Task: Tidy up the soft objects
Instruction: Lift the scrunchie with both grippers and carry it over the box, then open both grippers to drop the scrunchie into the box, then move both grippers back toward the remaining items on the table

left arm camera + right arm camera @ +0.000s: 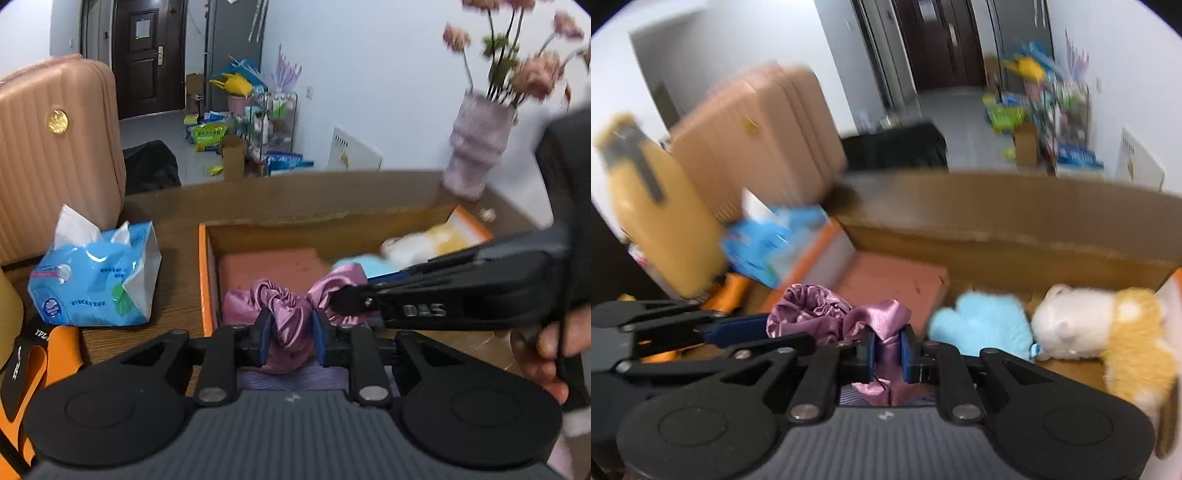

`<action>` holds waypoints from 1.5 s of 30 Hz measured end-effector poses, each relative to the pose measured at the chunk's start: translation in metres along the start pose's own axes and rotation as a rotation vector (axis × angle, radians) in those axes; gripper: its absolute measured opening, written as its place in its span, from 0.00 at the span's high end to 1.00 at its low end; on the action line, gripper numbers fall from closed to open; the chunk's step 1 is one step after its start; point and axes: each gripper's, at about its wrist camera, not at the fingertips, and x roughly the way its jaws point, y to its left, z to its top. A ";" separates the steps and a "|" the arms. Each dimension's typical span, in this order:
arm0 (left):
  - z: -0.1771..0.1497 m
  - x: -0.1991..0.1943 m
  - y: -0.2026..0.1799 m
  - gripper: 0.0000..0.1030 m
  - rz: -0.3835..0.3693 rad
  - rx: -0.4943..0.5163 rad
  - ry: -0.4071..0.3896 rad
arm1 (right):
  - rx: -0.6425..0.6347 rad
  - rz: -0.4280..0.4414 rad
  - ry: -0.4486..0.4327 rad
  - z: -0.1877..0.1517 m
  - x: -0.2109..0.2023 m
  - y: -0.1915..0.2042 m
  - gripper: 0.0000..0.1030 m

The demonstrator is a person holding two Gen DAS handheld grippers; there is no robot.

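Left tool [291,332] and right tool [888,350] both clamp purple satin cloth [284,306], stretched between them over box [205,280].

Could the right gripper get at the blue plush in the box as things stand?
Probably not yet: the right gripper is shut on the purple satin cloth, shared with the left gripper. The blue plush itself lies uncovered just beside it.

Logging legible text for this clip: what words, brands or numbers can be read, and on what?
"DAS" on the right gripper, upside down in the left wrist view.
"YPL" on the orange strap, rest cut off.
Tissue pack print: too small to read.
Right wrist view: blurred, nothing legible.
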 end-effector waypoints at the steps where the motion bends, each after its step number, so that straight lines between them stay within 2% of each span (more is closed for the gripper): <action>1: -0.004 0.004 0.002 0.76 -0.010 0.010 0.003 | -0.014 -0.024 0.017 0.000 0.012 0.002 0.87; 4: -0.013 0.008 0.007 0.67 -0.008 0.031 0.000 | -0.061 -0.060 0.022 -0.003 0.023 0.009 0.82; 7: -0.014 0.010 0.012 0.66 -0.007 0.006 0.019 | -0.078 -0.074 0.026 -0.002 0.024 0.015 0.80; 9: -0.010 0.003 0.010 0.66 -0.005 -0.009 0.018 | -0.077 -0.097 0.018 -0.001 0.020 0.015 0.72; 11: -0.007 -0.015 0.006 0.66 -0.004 0.003 -0.004 | -0.082 -0.098 0.001 -0.003 0.003 0.015 0.64; 15: 0.004 -0.066 -0.003 0.63 0.009 0.019 -0.076 | -0.083 -0.121 -0.081 -0.008 -0.060 0.008 0.61; 17: 0.009 -0.096 -0.009 0.61 0.035 0.017 -0.116 | -0.072 -0.136 -0.126 -0.013 -0.098 0.002 0.48; 18: 0.013 -0.107 -0.013 0.59 0.041 0.018 -0.130 | -0.067 -0.150 -0.149 -0.016 -0.118 -0.002 0.46; 22: 0.012 -0.153 -0.032 0.55 0.036 0.025 -0.174 | -0.055 -0.244 -0.212 -0.036 -0.188 -0.015 0.45; 24: 0.009 -0.168 -0.043 0.50 0.030 0.035 -0.194 | -0.043 -0.272 -0.241 -0.050 -0.217 -0.021 0.43; 26: 0.007 -0.179 -0.053 0.49 0.029 0.047 -0.200 | -0.040 -0.292 -0.262 -0.064 -0.237 -0.023 0.40; 32: -0.005 -0.203 -0.076 0.47 0.031 0.075 -0.211 | -0.026 -0.282 -0.308 -0.096 -0.274 -0.019 0.39; 40: -0.032 -0.242 -0.096 0.46 0.034 0.089 -0.254 | -0.027 -0.270 -0.371 -0.130 -0.303 0.002 0.38; 45: -0.076 -0.271 -0.105 0.39 0.065 0.094 -0.341 | -0.046 -0.264 -0.432 -0.174 -0.316 0.021 0.36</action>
